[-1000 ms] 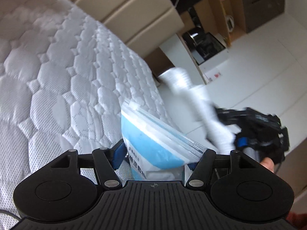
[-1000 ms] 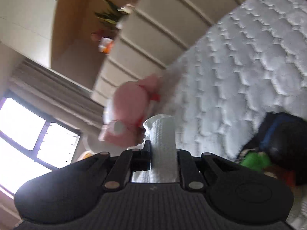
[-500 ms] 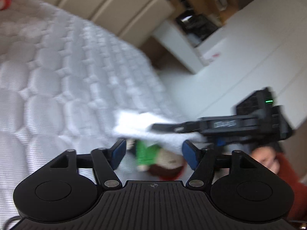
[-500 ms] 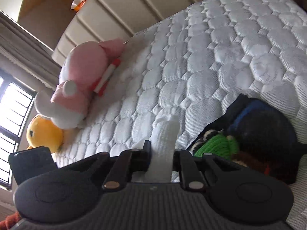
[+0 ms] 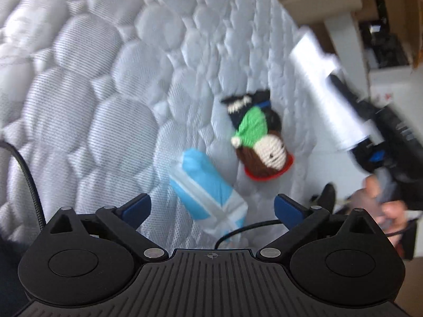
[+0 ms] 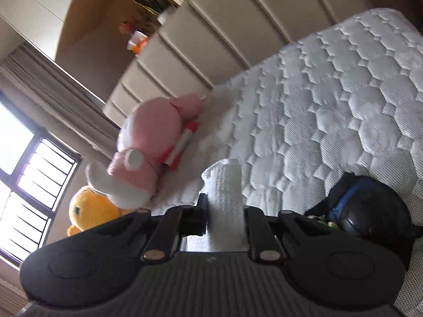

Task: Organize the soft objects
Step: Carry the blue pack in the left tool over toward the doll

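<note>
Motion blur smears the left wrist view, so the blue-and-white packet [image 5: 208, 192] lying on the quilted mattress [image 5: 87, 97] shows no readable print. The left gripper [image 5: 212, 208] hovers over it, jaws opening wide, pads clear of the packet between them. One crocheted doll [image 5: 260, 142] lies just beyond the packet, probably atop a dark item that is half hidden. The right gripper [image 6: 224, 219] is clamped on one rolled white towel [image 6: 224, 198]. Farther up the mattress sit two plush toys: one pink [image 6: 153, 145], one yellow [image 6: 92, 211] that is partly cut off.
</note>
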A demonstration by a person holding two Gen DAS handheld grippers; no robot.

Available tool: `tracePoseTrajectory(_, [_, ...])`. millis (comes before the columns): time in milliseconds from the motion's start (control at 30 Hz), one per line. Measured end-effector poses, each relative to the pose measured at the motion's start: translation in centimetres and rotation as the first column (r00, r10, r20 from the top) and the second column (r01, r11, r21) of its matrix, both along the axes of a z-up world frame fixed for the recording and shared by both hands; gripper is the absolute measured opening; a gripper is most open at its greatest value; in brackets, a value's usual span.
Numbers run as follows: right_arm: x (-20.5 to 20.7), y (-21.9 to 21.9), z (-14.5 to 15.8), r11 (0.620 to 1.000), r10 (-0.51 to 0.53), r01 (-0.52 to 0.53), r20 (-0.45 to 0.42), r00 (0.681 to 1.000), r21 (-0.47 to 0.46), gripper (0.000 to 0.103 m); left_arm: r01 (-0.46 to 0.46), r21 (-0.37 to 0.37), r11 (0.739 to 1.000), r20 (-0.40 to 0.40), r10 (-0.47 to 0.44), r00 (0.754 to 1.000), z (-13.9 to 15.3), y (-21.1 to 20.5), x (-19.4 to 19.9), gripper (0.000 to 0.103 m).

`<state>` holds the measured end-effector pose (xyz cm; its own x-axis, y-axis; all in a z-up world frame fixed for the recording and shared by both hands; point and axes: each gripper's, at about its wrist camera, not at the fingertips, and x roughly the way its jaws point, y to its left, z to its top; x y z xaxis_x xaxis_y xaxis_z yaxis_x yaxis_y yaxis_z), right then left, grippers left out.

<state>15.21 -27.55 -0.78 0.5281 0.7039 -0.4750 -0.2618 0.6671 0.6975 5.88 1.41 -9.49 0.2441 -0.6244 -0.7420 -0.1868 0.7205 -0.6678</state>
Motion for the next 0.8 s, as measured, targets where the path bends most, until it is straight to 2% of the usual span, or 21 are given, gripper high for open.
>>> tracePoseTrajectory(200, [-1.1,-1.1,0.6,0.999,-0.034,0.035,0.038,0.999,-0.030,0.014,-0.115,0.031,0.993,0.032,0.114,0.993,-3.7,-1.8,1.3,0.101])
tracePoseTrajectory(233, [-1.1,-1.3,0.6,0.999,-0.043,0.044,0.036,0.998,-0.027,0.014,-0.094,0.042,0.995,0.075,0.091,0.993,-3.6,-2.1,1.4,0.092])
tracePoseTrajectory(267, [-1.0,-1.5,0.5,0.998,-0.052,0.053,0.033,0.998,-0.023,0.014,-0.026,0.082,0.996,0.150,0.014,0.989,-2.7,-2.8,1.2,0.072])
tracePoseTrajectory(300, [-0.9,-1.6,0.4,0.998,-0.058,0.059,0.029,0.998,-0.021,0.014,0.049,0.143,0.989,0.223,-0.080,0.971,-1.8,-3.5,1.1,0.044])
tracePoseTrajectory(333, [-0.8,-1.5,0.3,0.998,-0.061,0.061,0.026,0.998,-0.025,0.014,0.111,0.207,0.972,0.289,-0.169,0.942,-0.9,-4.1,0.8,0.046])
tracePoseTrajectory(367, [-0.7,-1.4,0.3,0.998,-0.058,0.059,0.025,0.998,-0.032,0.014,0.160,0.274,0.948,0.348,-0.253,0.903,0.0,-4.7,0.4,0.046])
tracePoseTrajectory(433, [-0.7,-0.8,0.1,0.997,-0.045,0.046,0.026,0.999,-0.058,0.014,0.248,0.403,0.881,0.419,-0.419,0.806,1.2,-5.9,-0.5,0.046])
tracePoseTrajectory(500, [-0.7,-0.3,0.0,0.995,-0.035,0.038,0.035,0.999,-0.092,0.014,0.313,0.493,0.812,0.415,-0.536,0.735,1.5,-6.8,-1.1,0.045])
tracePoseTrajectory(533, [-0.7,-0.2,0.0,0.993,-0.032,0.037,0.040,0.999,-0.111,0.014,0.341,0.501,0.795,0.402,-0.563,0.722,1.5,-7.0,-1.3,0.044])
tracePoseTrajectory(600, [-0.6,-0.1,-0.2,0.992,-0.032,0.036,0.035,0.999,-0.120,0.014,0.374,0.430,0.822,0.366,-0.537,0.760,0.8,-6.6,-1.2,0.047])
tracePoseTrajectory(633, [-0.4,-0.1,-0.3,0.992,-0.032,0.035,0.029,0.999,-0.117,0.014,0.377,0.378,0.845,0.342,-0.506,0.792,0.2,-6.2,-1.0,0.064])
tracePoseTrajectory(667, [-0.3,0.0,-0.4,0.992,-0.033,0.036,0.023,0.999,-0.120,0.014,0.355,0.321,0.878,0.315,-0.453,0.834,-0.6,-5.7,-0.8,0.075])
tracePoseTrajectory(700, [-0.2,0.2,-0.5,0.991,-0.034,0.036,0.020,0.999,-0.129,0.014,0.316,0.267,0.910,0.284,-0.388,0.877,-1.5,-5.1,-0.6,0.090])
tracePoseTrajectory(733, [-0.2,0.3,-0.6,0.990,-0.031,0.033,0.019,0.999,-0.139,0.014,0.275,0.223,0.935,0.251,-0.327,0.911,-2.1,-4.5,-0.5,0.093])
tracePoseTrajectory(800, [-0.3,0.5,-0.7,0.988,-0.018,0.021,0.019,1.000,-0.152,0.015,0.187,0.155,0.970,0.187,-0.215,0.958,-2.6,-3.2,-0.7,0.093])
